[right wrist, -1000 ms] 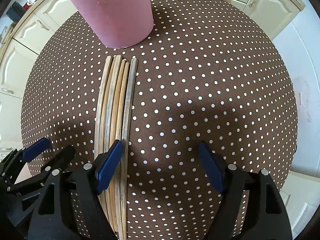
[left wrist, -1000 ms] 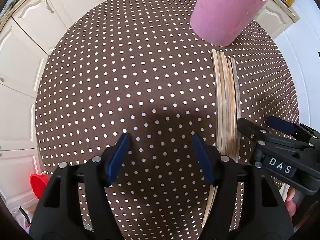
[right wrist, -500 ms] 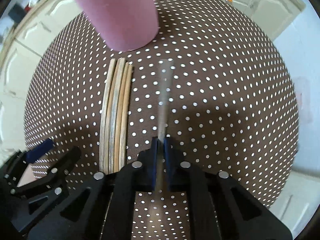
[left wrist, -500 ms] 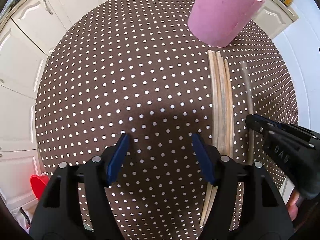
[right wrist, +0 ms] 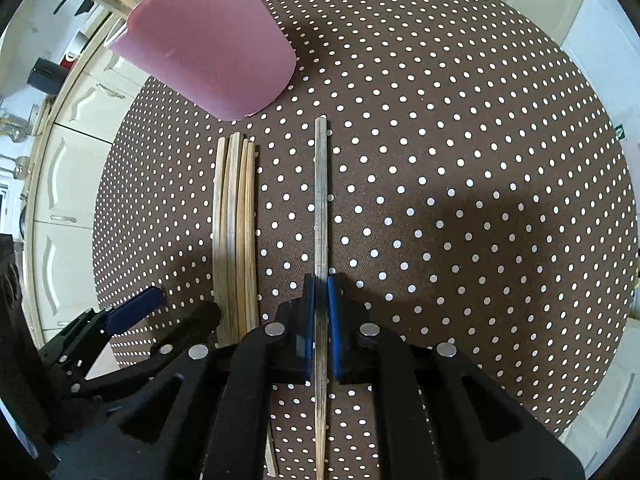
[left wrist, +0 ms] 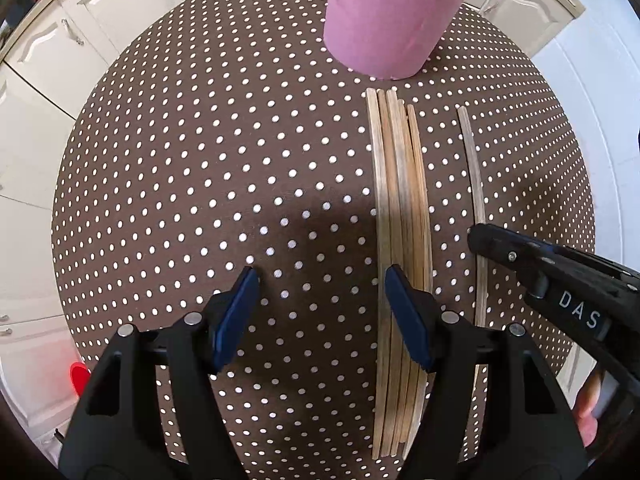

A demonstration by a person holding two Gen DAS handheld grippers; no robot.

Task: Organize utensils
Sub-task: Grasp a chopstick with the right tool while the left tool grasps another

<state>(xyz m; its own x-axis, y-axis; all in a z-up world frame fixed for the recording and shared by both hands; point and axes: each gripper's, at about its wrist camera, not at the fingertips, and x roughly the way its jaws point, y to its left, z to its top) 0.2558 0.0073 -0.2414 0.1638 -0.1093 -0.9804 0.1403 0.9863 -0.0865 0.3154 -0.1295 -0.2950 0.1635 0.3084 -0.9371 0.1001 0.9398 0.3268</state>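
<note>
My right gripper (right wrist: 321, 280) is shut on one grey wooden chopstick (right wrist: 321, 200) and holds it pointing away, to the right of the bundle. The chopstick also shows in the left wrist view (left wrist: 474, 176). Several wooden chopsticks (right wrist: 235, 232) lie side by side on the dotted cloth; in the left wrist view the bundle (left wrist: 400, 208) runs past my right finger. A pink cup (right wrist: 208, 44) stands at the far end of the bundle, also in the left wrist view (left wrist: 396, 12), with a stick in it. My left gripper (left wrist: 320, 284) is open and empty, left of the bundle.
The round table (left wrist: 180, 160) has a brown cloth with white dots. White kitchen cabinets (left wrist: 52, 60) surround it. A red object (left wrist: 79, 376) lies on the floor at the lower left. My right gripper's body (left wrist: 560, 280) reaches in from the right.
My right gripper has shut on the rightmost chopstick and drawn it to the right, away from the bundle. Both views have moved closer to the pink cup. The left gripper stays open.
</note>
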